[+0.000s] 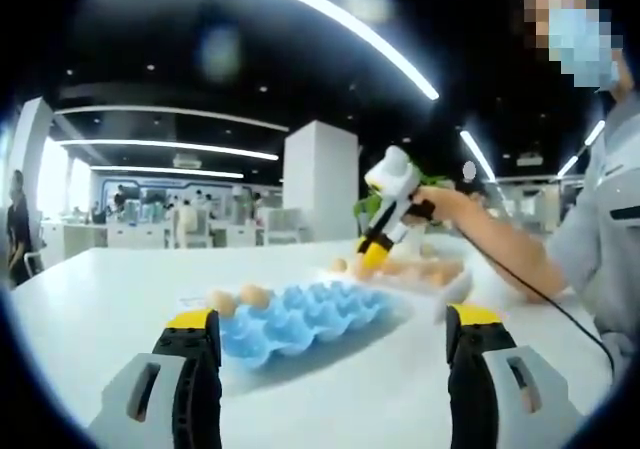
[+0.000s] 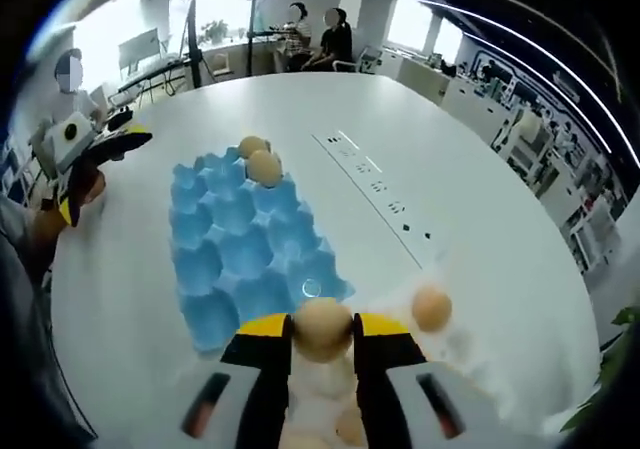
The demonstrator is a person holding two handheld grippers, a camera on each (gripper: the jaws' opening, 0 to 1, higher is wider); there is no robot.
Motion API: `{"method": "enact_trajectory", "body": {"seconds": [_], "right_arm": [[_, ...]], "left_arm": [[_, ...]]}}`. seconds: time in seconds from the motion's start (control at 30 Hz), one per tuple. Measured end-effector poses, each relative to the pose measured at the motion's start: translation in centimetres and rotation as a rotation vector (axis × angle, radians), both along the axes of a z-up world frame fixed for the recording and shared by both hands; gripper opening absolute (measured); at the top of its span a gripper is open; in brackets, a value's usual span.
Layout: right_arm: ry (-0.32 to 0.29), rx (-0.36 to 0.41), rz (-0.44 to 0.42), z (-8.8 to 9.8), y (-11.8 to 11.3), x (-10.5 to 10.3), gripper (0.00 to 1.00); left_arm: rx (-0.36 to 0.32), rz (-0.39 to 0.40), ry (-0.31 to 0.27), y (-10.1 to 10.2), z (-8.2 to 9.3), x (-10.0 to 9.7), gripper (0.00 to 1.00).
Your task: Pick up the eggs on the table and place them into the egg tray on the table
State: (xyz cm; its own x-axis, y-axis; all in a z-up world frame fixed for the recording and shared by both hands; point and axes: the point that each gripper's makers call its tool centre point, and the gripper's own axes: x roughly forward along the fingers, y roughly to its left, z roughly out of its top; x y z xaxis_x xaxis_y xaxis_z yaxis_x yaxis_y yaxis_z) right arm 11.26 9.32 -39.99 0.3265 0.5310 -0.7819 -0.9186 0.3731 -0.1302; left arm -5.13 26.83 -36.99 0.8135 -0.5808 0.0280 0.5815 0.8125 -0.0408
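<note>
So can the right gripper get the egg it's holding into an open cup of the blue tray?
Probably yes: the right gripper, shut on the egg, hangs beside the blue tray, whose near cups lie bare.

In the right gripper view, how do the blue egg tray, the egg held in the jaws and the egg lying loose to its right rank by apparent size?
1. Blue egg tray, by far the largest.
2. Egg in the right gripper, the held egg.
3. Loose egg.
The held egg lies nearer the camera, so the two eggs may truly be alike.
</note>
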Motion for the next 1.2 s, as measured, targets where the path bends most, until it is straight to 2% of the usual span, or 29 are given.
{"method": "enact_trajectory", "body": {"seconds": [1.2], "right_arm": [[-0.019, 0.103, 0.05, -0.5, 4.0, 0.6, 0.25]], "left_arm": [[0.012, 0.003, 0.001, 0.1, -0.1, -0.1, 0.95]]}}
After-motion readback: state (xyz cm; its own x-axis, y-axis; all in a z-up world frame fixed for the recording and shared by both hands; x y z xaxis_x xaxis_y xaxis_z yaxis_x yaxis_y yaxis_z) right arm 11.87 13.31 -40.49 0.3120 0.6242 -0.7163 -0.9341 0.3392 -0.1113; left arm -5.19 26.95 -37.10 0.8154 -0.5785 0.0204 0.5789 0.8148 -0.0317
